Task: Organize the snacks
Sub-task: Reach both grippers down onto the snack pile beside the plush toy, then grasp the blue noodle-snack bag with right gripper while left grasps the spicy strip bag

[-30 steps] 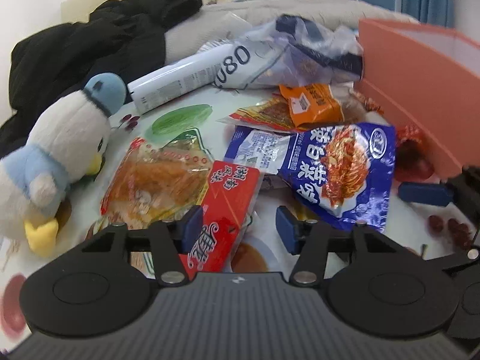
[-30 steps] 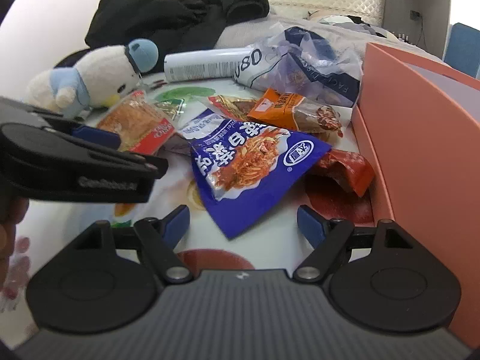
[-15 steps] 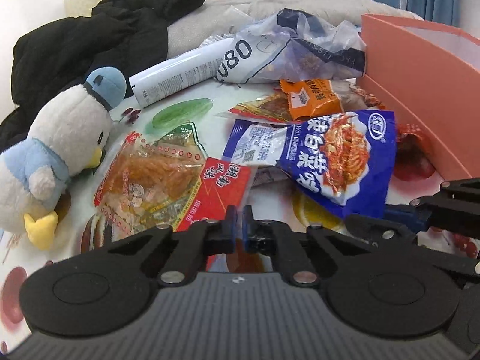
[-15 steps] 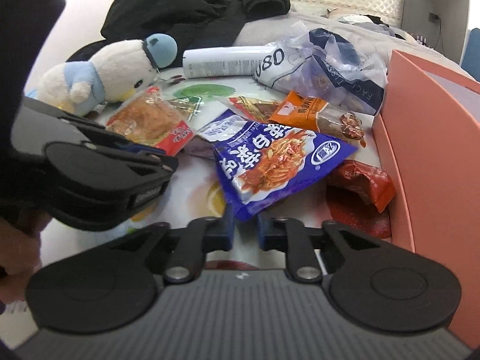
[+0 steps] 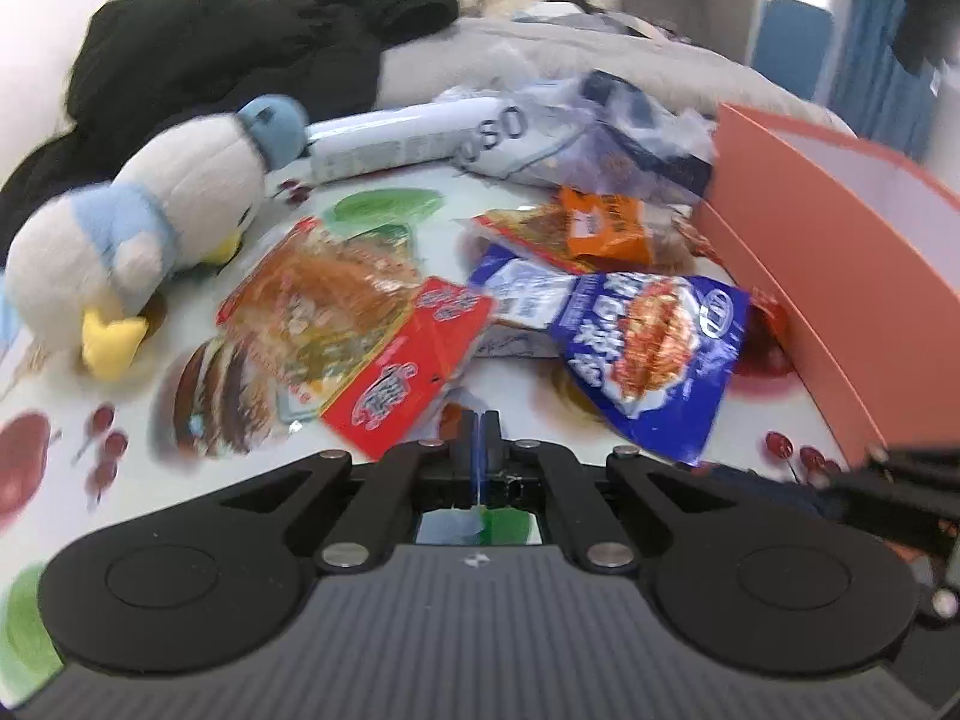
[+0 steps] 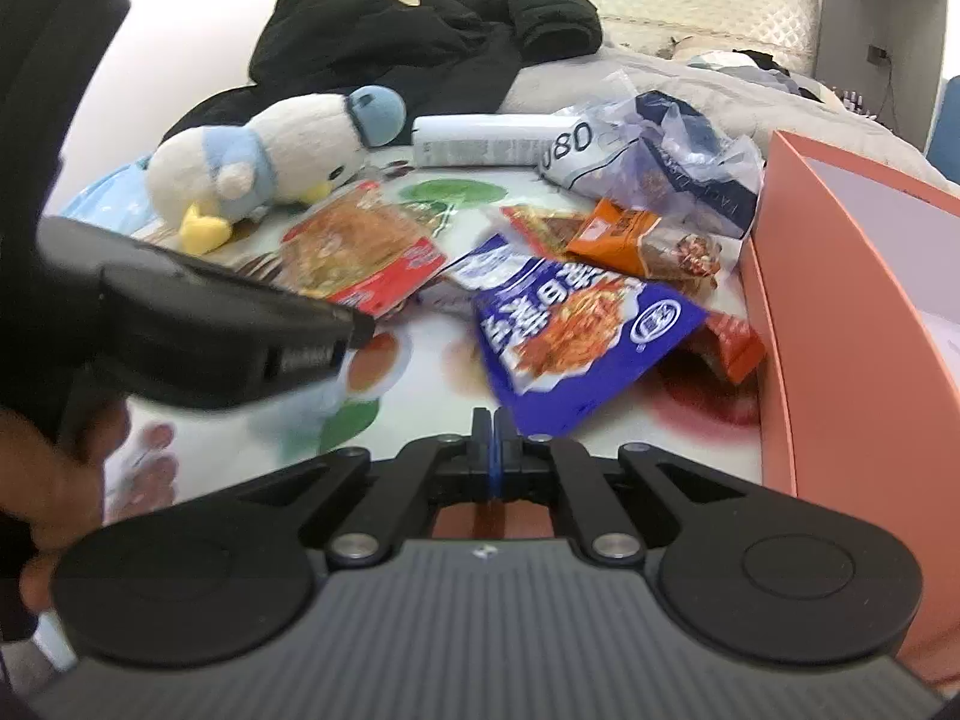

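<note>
Snacks lie scattered mid-tabletop, unsorted: blue noodle packet (image 6: 576,330) overlapping a red-and-clear packet (image 5: 360,324), orange packet (image 6: 636,240) behind, small red packet (image 6: 729,342) tucked against the salmon box (image 6: 840,300) along the right edge. Box stands open-topped; probably the bin they go into. Plush penguin (image 5: 156,222) and white tube (image 6: 480,141) sit toward the far left corner, not snacks. Left gripper (image 5: 478,438): jaws together, nothing between. Right gripper (image 6: 493,438): jaws together, also empty, just short of the blue packet's near corner. A second ago both stood wide apart; both have since closed on air and shifted slightly. No packet picked yet.
</note>
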{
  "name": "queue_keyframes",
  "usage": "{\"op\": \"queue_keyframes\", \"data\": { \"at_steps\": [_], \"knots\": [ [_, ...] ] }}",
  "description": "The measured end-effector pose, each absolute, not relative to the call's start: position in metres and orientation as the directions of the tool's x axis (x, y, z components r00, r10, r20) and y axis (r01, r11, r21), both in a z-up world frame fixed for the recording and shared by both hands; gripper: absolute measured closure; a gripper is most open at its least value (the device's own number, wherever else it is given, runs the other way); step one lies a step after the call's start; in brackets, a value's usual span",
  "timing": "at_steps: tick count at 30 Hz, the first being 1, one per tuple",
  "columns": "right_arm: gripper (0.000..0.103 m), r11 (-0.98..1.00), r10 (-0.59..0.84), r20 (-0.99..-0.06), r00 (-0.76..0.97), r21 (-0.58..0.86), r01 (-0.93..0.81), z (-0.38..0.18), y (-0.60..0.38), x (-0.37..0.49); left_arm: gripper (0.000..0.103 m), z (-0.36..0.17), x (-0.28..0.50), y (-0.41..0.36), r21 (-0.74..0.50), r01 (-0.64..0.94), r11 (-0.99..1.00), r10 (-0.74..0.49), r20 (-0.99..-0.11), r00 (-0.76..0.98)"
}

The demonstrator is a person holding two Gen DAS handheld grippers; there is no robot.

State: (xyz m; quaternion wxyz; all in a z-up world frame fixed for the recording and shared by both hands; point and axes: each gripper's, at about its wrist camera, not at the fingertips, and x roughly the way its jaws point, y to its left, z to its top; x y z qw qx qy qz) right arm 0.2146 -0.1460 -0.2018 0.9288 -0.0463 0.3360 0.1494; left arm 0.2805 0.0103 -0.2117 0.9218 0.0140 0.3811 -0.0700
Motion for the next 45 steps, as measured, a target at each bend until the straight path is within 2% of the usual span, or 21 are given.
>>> {"op": "queue_keyframes", "data": {
  "at_steps": [5,6,7,8,9,10,12,13,16,21,25,29,32,35,36,37,38,40,41,45],
  "knots": [
    [0.096,0.946,0.271,-0.613,0.742,0.028,-0.323,-0.196,-0.145,0.208,0.099,-0.206,0.302,0.043,-0.164,0.035,0.986,-0.142,-0.699,0.701],
    [0.093,0.942,0.273,-0.616,0.739,0.016,-0.335,-0.194,-0.142,0.212,0.097,-0.205,0.309,0.048,-0.175,0.012,0.985,-0.133,-0.702,0.7],
    [0.076,0.939,0.275,-0.615,0.739,0.007,-0.343,-0.193,-0.141,0.216,0.093,-0.203,0.318,0.053,-0.184,-0.008,0.983,-0.126,-0.707,0.696],
    [0.068,0.936,0.281,-0.609,0.742,0.002,-0.352,-0.192,-0.14,0.22,0.089,-0.202,0.327,0.057,-0.193,-0.034,0.981,-0.116,-0.713,0.692],
    [0.057,0.931,0.295,-0.594,0.748,0.003,-0.365,-0.19,-0.139,0.223,0.071,-0.201,0.337,0.062,-0.206,-0.079,0.975,-0.098,-0.726,0.68],
    [0.052,0.928,0.305,-0.58,0.756,0.001,-0.373,-0.188,-0.139,0.228,0.045,-0.2,0.344,0.066,-0.215,-0.109,0.971,-0.087,-0.735,0.672],
    [0.043,0.928,0.282,-0.57,0.772,-0.043,-0.37,-0.184,-0.136,0.242,0.019,-0.197,0.358,0.074,-0.229,-0.167,0.959,-0.056,-0.732,0.679],
    [0.034,0.928,0.272,-0.567,0.778,-0.059,-0.368,-0.184,-0.134,0.248,0.015,-0.195,0.363,0.077,-0.235,-0.19,0.953,-0.043,-0.727,0.685],
    [0.019,0.91,0.298,-0.565,0.769,-0.075,-0.408,-0.186,-0.132,0.272,0.008,-0.2,0.382,0.081,-0.304,-0.237,0.923,-0.076,-0.745,0.662],
    [0.019,0.865,0.274,-0.631,0.726,-0.168,-0.472,-0.2,-0.118,0.304,0.006,-0.212,0.405,0.081,-0.316,-0.356,0.88,-0.028,-0.781,0.624],
    [0.019,0.831,0.246,-0.669,0.702,-0.228,-0.508,-0.211,-0.107,0.317,0.006,-0.218,0.416,0.082,-0.239,-0.464,0.853,0.106,-0.791,0.602],
    [0.019,0.798,0.248,-0.715,0.653,-0.232,-0.557,-0.22,-0.099,0.328,0.008,-0.224,0.43,0.076,-0.204,-0.442,0.873,0.1,-0.814,0.572],
    [0.018,0.803,0.246,-0.711,0.659,-0.231,-0.549,-0.223,-0.099,0.332,0.009,-0.23,0.435,0.071,-0.175,-0.437,0.883,0.111,-0.824,0.555],
    [0.017,0.81,0.255,-0.705,0.662,-0.218,-0.544,-0.227,-0.099,0.336,0.016,-0.231,0.435,0.07,-0.17,-0.423,0.89,0.107,-0.823,0.558],
    [0.017,0.812,0.259,-0.704,0.661,-0.212,-0.544,-0.227,-0.099,0.337,0.02,-0.231,0.436,0.071,-0.167,-0.417,0.893,0.107,-0.822,0.559],
    [0.018,0.814,0.263,-0.704,0.659,-0.205,-0.544,-0.227,-0.1,0.337,0.028,-0.23,0.436,0.069,-0.16,-0.407,0.899,0.108,-0.821,0.561],
    [0.02,0.815,0.265,-0.705,0.658,-0.201,-0.544,-0.227,-0.1,0.337,0.03,-0.229,0.436,0.067,-0.155,-0.391,0.907,0.103,-0.819,0.565],
    [0.041,0.821,0.237,-0.696,0.677,-0.229,-0.523,-0.227,-0.1,0.336,0.042,-0.226,0.432,0.064,-0.145,-0.372,0.917,0.102,-0.816,0.569],
    [0.054,0.823,0.211,-0.692,0.69,-0.256,-0.508,-0.226,-0.099,0.335,0.045,-0.225,0.431,0.061,-0.139,-0.362,0.922,0.102,-0.814,0.572],
    [0.073,0.816,0.204,-0.694,0.691,-0.269,-0.511,-0.225,-0.099,0.334,0.062,-0.223,0.423,0.055,-0.114,-0.314,0.943,0.097,-0.806,0.584]
  ]
}}
